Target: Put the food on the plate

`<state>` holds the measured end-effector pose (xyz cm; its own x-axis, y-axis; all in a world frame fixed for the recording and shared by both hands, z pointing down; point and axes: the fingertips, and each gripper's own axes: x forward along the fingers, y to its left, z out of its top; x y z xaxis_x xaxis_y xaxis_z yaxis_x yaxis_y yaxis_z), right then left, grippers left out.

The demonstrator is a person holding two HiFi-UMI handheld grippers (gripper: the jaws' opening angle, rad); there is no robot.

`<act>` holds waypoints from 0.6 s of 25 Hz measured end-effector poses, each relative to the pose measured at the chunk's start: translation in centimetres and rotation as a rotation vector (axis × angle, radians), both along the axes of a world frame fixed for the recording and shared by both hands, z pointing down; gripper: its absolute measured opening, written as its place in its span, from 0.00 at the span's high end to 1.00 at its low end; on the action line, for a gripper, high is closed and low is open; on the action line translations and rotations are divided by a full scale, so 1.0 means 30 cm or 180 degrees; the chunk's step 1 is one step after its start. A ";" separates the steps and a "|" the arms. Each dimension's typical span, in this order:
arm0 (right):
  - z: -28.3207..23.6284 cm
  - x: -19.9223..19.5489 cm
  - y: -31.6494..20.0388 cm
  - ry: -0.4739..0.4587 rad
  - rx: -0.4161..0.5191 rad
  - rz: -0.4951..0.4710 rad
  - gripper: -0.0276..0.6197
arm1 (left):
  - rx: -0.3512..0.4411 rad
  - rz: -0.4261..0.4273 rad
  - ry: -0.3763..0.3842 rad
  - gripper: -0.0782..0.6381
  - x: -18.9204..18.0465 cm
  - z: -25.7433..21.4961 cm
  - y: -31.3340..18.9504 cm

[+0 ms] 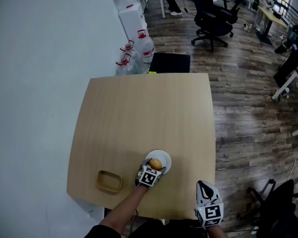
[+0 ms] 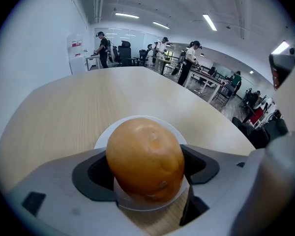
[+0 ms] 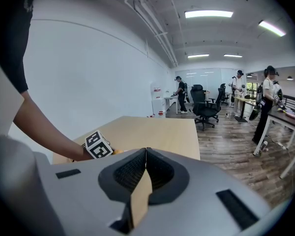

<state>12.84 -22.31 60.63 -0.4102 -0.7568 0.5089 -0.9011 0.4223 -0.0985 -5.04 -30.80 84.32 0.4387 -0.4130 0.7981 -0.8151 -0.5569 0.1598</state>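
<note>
A round orange-brown piece of food (image 2: 144, 156) sits between the jaws of my left gripper (image 2: 146, 177), which is shut on it. It hangs low over a small white plate (image 2: 102, 138); I cannot tell whether it touches. In the head view the food (image 1: 155, 163) and the plate (image 1: 165, 157) lie near the table's front edge, with the left gripper (image 1: 151, 172) just behind them. My right gripper (image 1: 203, 186) is at the front right corner of the table, shut with nothing in it; its tips (image 3: 146, 150) meet.
A shallow tan wooden tray (image 1: 110, 181) lies at the front left of the light wooden table (image 1: 144, 113). Water bottles (image 1: 134, 53) and a dark box (image 1: 170, 62) stand on the floor past the far edge. Office chairs (image 1: 212, 16) and people are further off.
</note>
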 end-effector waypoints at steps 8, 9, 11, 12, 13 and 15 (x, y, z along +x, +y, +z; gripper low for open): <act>0.006 -0.009 0.039 0.0006 -0.0018 -0.0133 0.86 | -0.0123 0.0051 -0.0270 0.39 -0.012 -0.009 0.036; 0.006 -0.011 0.041 0.0004 -0.0022 -0.0140 0.86 | -0.0115 0.0034 -0.0282 0.39 -0.017 -0.011 0.031; 0.008 -0.020 0.044 -0.0011 -0.0033 -0.0152 0.86 | -0.0109 0.0029 -0.0321 0.38 -0.030 -0.012 0.022; 0.011 -0.025 0.044 -0.0018 -0.0038 -0.0162 0.86 | -0.0107 0.0036 -0.0340 0.37 -0.035 -0.012 0.018; 0.012 -0.029 0.045 -0.0021 -0.0041 -0.0175 0.86 | -0.0102 0.0044 -0.0357 0.37 -0.038 -0.012 0.015; 0.009 -0.029 0.044 -0.0009 -0.0028 -0.0206 0.86 | -0.0064 0.0056 -0.0388 0.37 -0.043 -0.019 0.011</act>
